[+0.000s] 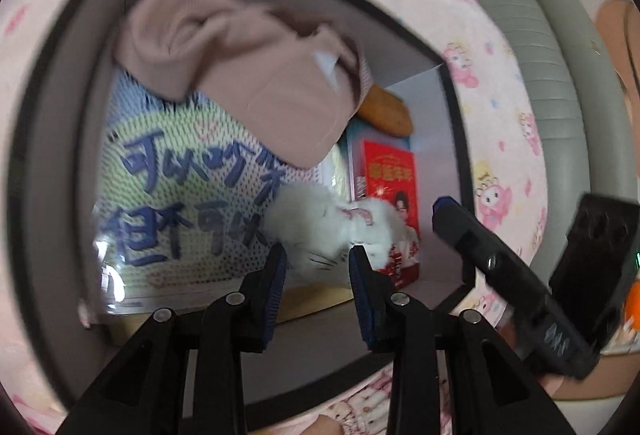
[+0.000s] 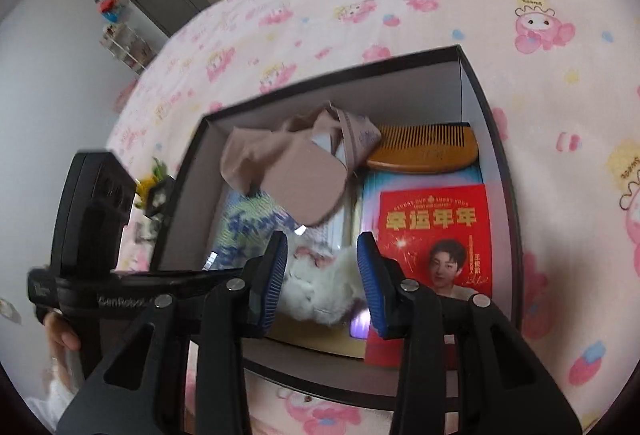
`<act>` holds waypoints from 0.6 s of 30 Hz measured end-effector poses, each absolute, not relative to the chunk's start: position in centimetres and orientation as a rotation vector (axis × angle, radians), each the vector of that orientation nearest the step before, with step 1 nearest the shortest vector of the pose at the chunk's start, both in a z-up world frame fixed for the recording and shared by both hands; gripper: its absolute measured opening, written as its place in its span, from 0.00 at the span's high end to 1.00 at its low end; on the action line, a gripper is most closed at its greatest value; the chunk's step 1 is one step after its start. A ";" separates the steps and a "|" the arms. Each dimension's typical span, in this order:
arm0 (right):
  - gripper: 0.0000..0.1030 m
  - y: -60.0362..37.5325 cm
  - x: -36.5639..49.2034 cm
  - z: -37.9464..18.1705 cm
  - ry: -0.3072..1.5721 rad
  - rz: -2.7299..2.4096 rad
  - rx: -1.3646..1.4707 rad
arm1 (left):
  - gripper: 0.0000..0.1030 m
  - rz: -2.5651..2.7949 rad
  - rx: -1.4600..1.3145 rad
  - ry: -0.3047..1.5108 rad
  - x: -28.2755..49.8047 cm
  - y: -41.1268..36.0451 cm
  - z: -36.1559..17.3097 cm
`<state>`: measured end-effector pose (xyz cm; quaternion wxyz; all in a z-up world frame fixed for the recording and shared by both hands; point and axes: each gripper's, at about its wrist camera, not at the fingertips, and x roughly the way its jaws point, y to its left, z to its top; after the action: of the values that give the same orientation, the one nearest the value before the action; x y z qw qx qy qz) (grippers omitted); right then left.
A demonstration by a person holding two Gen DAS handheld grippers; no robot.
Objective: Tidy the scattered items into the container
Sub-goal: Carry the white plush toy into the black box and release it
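Note:
A black-rimmed box (image 1: 60, 139) (image 2: 492, 123) lies on the bed. It holds a beige cloth (image 1: 248, 75) (image 2: 288, 171), a wooden comb (image 1: 386, 111) (image 2: 428, 151), a red card (image 1: 390, 171) (image 2: 432, 223), a blue-lettered package (image 1: 180, 187) and a white plush toy (image 1: 320, 219) (image 2: 320, 295). My left gripper (image 1: 317, 251) is open over the box, with the plush's lower edge between its tips and not pressed. Above the same plush, my right gripper (image 2: 323, 239) is open, and the toy shows through its gap. In the left wrist view its finger (image 1: 460, 231) stands apart from the plush.
The box sits on a pink cartoon-print bedsheet (image 2: 400, 15). A grey padded headboard (image 1: 532, 35) runs behind it. A yellow-green toy (image 2: 154, 179) lies just outside the box's left wall. A hand (image 2: 60, 339) holds the left tool's black body (image 2: 100, 235).

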<state>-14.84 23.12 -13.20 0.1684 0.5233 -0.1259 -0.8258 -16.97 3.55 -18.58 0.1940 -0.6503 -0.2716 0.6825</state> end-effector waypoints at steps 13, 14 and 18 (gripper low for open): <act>0.47 23.4 -15.1 -17.1 -0.433 -2.210 1.648 | 0.67 1.929 -1.793 -0.951 -16.5 3.1 -20.0; 0.47 23.3 -15.1 -17.2 -0.435 -2.204 1.650 | 0.70 1.923 -1.785 -0.959 -16.5 3.2 -20.0; 0.48 23.2 -15.1 -17.2 -0.479 -2.177 1.629 | 0.73 1.957 -1.746 -0.954 -16.0 3.2 -19.4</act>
<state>-15.10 23.19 -17.21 0.1893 0.5795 -0.1702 -0.7742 -16.02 3.24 -19.36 0.1745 -0.6161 -0.3364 0.6905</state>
